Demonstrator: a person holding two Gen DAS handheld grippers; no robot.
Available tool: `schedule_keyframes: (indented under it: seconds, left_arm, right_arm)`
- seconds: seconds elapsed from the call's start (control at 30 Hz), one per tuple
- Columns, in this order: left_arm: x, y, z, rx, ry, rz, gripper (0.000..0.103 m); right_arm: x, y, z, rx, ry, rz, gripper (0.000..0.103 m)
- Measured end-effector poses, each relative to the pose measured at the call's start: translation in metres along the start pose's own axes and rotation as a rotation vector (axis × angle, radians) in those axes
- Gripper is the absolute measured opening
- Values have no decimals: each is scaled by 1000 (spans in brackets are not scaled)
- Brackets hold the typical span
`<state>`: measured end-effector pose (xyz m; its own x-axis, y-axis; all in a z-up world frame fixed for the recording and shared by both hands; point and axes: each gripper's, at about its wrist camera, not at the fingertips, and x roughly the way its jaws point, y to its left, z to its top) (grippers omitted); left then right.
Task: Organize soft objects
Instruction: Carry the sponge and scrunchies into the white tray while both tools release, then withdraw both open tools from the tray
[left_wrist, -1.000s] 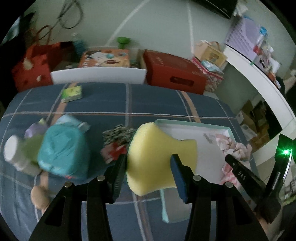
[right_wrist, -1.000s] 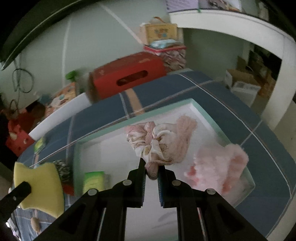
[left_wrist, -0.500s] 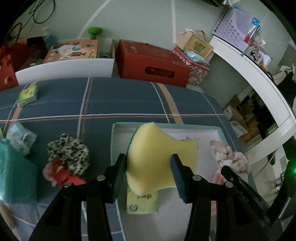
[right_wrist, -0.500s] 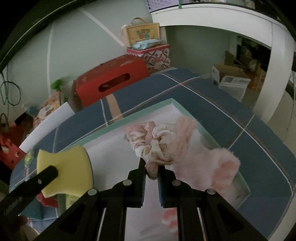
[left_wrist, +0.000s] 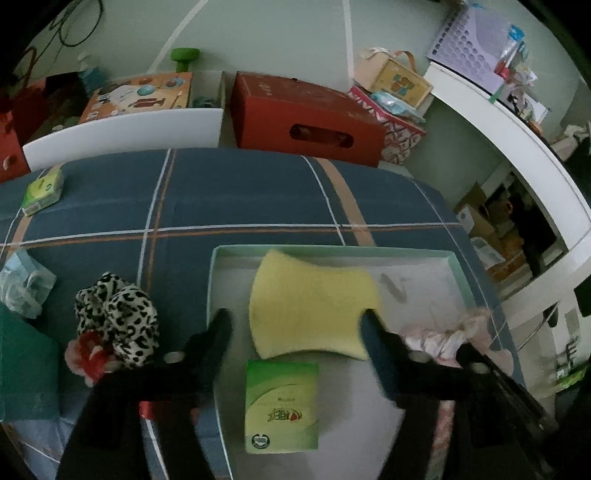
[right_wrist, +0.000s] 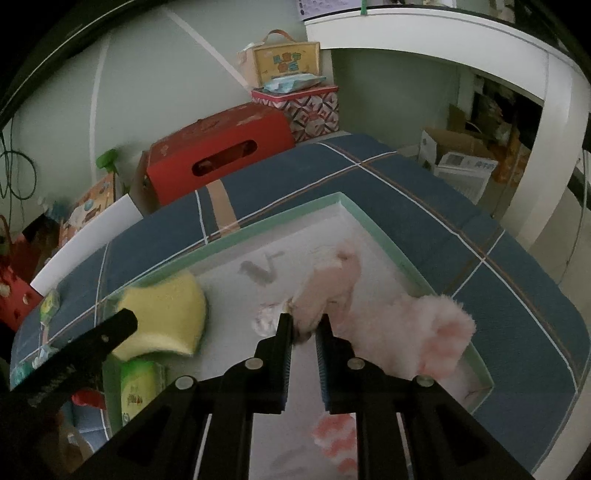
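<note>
A yellow sponge (left_wrist: 314, 310) lies in the white tray with a green rim (left_wrist: 332, 251), just beyond a green tissue pack (left_wrist: 282, 402). My left gripper (left_wrist: 295, 325) straddles the sponge with its jaws opening; the left pad stands clear of it and the right pad is at its edge. My right gripper (right_wrist: 304, 328) is over the same tray (right_wrist: 369, 218), still pinching a fold of the pink scrunchie (right_wrist: 332, 288), which looks blurred; its jaws are just starting to open. A fluffy pink item (right_wrist: 424, 332) lies to its right in the tray.
A leopard-print scrunchie (left_wrist: 118, 317) and a red fabric piece (left_wrist: 85, 358) lie on the blue plaid bed left of the tray. A teal pack (left_wrist: 26, 369) is at the far left and a small green pack (left_wrist: 42, 188) further back. A red box (left_wrist: 306, 114) stands beyond the bed.
My left gripper carried the sponge rightward over the tray, lowered it and spread its fingers; the sponge now rests in the tray. The scrunchie at my right gripper has dropped and blurred.
</note>
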<state>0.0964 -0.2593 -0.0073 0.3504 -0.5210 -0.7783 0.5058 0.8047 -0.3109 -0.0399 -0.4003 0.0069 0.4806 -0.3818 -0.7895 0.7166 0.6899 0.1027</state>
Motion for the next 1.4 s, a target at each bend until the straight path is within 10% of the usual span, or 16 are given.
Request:
schedule_keyframes:
  seconds: [0.6, 1.4]
  left_arm:
    - [-34, 29, -2, -78, 22, 168, 94]
    - [-123, 105, -39, -252, -42, 297, 98]
  right_arm:
    - [-3, 11, -4, -42, 29, -44, 99]
    - [-29, 59, -16, -137, 2, 3, 103]
